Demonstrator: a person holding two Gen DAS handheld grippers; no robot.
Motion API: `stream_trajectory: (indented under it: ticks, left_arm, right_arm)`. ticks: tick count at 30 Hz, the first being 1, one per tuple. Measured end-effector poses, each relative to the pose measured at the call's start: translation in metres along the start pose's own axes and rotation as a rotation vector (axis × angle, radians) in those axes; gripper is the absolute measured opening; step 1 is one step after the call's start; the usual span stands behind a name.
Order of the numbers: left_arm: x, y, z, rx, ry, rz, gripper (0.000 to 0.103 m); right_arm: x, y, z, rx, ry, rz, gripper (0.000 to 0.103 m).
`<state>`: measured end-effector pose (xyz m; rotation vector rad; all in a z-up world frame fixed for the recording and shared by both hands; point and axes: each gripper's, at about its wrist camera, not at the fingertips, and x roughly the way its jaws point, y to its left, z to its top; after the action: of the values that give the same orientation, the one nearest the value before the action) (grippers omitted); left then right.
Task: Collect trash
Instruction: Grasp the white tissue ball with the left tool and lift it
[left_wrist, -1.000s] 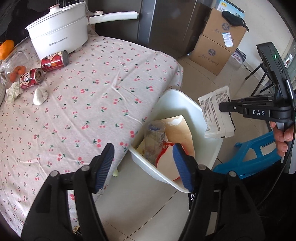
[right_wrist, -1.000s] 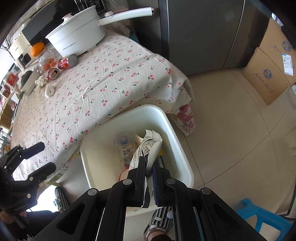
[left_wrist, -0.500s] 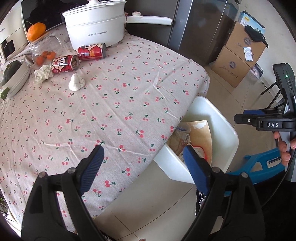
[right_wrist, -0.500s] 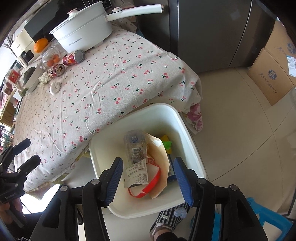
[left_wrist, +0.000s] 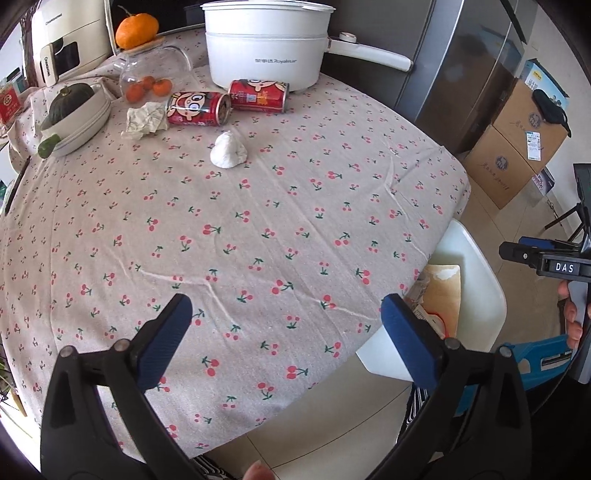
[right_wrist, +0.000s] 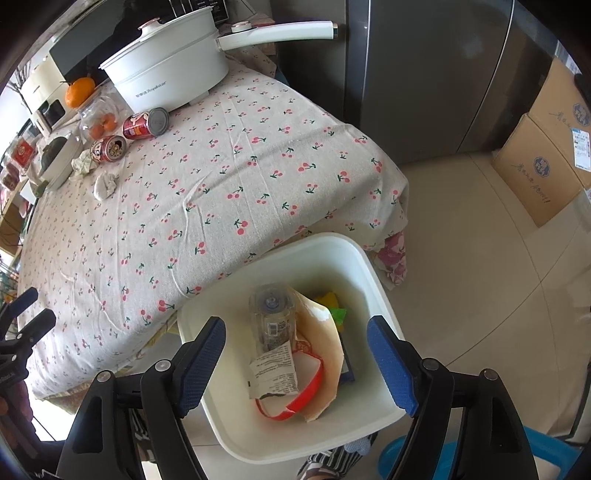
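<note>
1. Right gripper (right_wrist: 295, 363): a second ago it pinched a printed paper wrapper over the bin; now its fingers are apart and opening further, nothing between them. It hangs over the white bin (right_wrist: 376, 273), which sits on the floor against the table edge.
2. The wrapper (right_wrist: 275, 374) now lies inside the bin, on a clear plastic bottle (right_wrist: 271, 314) and a brown paper bag with red handle (right_wrist: 321, 354). Drop done; that piece is collected.
3. Left gripper (left_wrist: 286, 339): has swung from above the bin to above the cherry-print table (left_wrist: 258, 221). Fingers wide and opening further, empty.
4. Trash left on the table, far end near the white pot (left_wrist: 266, 44): two red cans on their sides (left_wrist: 197, 109) and (left_wrist: 258, 96), a crumpled beige paper (left_wrist: 144, 120) touching the nearer can, a white tissue wad (left_wrist: 228, 150) lying apart from them, closest to the gripper.
5. Judgement: one item binned, four to go; left gripper looks lined up for the next pick, probably the tissue wad.
</note>
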<state>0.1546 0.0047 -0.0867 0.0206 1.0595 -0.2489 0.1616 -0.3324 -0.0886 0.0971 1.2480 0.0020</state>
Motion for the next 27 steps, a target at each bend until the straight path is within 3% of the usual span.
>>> stream_trajectory:
  ticks: [10, 14, 16, 20, 22, 25, 27]
  left_arm:
    - [0.023, 0.053, 0.034, -0.151, -0.076, 0.107, 0.102]
    - [0.038, 0.06, 0.055, -0.159, -0.131, 0.103, 0.102]
    - [0.051, 0.062, 0.065, -0.166, -0.111, 0.103, 0.102]
    - [0.073, 0.052, 0.084, -0.098, -0.103, 0.16, 0.102]
    - [0.08, 0.048, 0.091, -0.081, -0.125, 0.139, 0.102]
    - [0.094, 0.043, 0.101, -0.088, -0.122, 0.074, 0.094]
    - [0.103, 0.041, 0.106, -0.091, -0.117, 0.053, 0.081]
  right_arm:
    - [0.017, 0.043, 0.038, -0.027, -0.07, -0.03, 0.083]
    - [0.025, 0.059, 0.059, -0.021, -0.097, -0.007, 0.083]
    - [0.028, 0.065, 0.068, -0.016, -0.114, 0.01, 0.083]
    - [0.034, 0.076, 0.082, -0.03, -0.119, 0.021, 0.083]
    - [0.035, 0.078, 0.087, -0.03, -0.116, 0.031, 0.084]
    - [0.037, 0.081, 0.091, -0.024, -0.125, 0.042, 0.084]
    - [0.038, 0.084, 0.093, -0.023, -0.13, 0.046, 0.084]
